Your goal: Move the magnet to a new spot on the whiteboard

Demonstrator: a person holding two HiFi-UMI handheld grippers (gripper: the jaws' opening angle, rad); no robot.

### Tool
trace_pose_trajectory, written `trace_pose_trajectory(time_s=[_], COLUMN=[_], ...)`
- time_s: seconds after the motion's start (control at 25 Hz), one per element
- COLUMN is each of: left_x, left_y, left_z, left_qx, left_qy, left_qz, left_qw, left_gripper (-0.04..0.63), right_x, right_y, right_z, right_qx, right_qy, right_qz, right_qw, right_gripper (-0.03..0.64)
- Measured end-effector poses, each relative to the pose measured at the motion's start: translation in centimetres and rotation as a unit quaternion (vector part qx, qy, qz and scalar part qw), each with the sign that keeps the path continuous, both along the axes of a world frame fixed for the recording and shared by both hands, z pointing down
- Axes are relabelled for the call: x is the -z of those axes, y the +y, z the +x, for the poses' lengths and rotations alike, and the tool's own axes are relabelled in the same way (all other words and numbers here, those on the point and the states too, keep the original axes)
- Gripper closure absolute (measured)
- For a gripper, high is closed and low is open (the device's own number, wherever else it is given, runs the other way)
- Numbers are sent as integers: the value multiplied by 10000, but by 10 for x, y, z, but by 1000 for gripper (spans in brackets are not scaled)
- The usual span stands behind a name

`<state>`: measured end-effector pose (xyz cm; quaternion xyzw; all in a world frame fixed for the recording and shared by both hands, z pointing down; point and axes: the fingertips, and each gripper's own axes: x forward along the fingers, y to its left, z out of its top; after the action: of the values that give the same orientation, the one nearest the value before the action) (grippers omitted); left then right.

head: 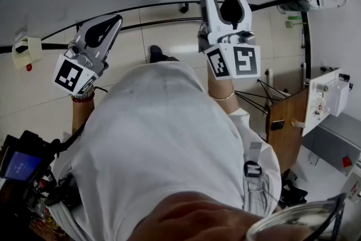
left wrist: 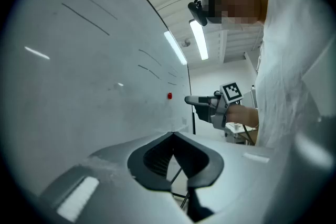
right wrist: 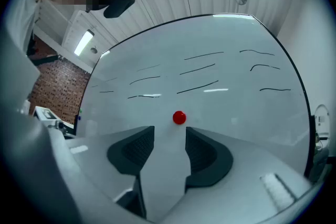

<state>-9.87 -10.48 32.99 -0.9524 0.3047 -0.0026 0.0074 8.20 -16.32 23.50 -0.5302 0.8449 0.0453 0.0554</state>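
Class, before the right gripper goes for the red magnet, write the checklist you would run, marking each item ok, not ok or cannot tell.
1. Right gripper open: ok, jaws apart.
2. Red magnet lined up with the gap: ok, just above it in the right gripper view.
3. Magnet between the jaws: not ok, it lies beyond the tips.
4. Left gripper clear: ok, shut, empty, off to the side.
5. Bare whiteboard for a new spot: ok.
6. Gap from tips to board: cannot tell.
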Motion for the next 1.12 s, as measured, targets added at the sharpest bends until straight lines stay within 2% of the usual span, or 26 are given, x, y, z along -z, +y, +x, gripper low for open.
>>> trace_pose_trajectory(time_s=[0.16,0.4,0.56,0.64,0.76,0.92,1.12], left_x=[-6,0,4,7,3,-3,27], left_y=[10,21,20,15,11,13,21], left_z=[10,22,10,5,0,-3,-9], left_qx=[-70,-285,-103,-4,151,217,218], left_qy=[40,17,37,63,42,-44,-80], left_qz=[-104,-15,-7,7,-30,-101,-109], left_qw=[9999,9996,9999,10000,9999,9997,9997], left_gripper=[589,589,589,589,589,590,590], right_x=[27,26,30,33,30,27,49], right_y=[-1,2,2,-1,-5,-9,3], right_z=[-15,-31,-42,-42,-38,-35,-32], right_qx=[-453,-527,-516,-606,-606,-574,-597], right_qy=[537,938,954,965,1179,1152,1062], right_qz=[473,646,688,730,846,825,755], right_qw=[9964,9921,9917,9908,9876,9882,9897], right_gripper=[436,436,455,495,495,492,492])
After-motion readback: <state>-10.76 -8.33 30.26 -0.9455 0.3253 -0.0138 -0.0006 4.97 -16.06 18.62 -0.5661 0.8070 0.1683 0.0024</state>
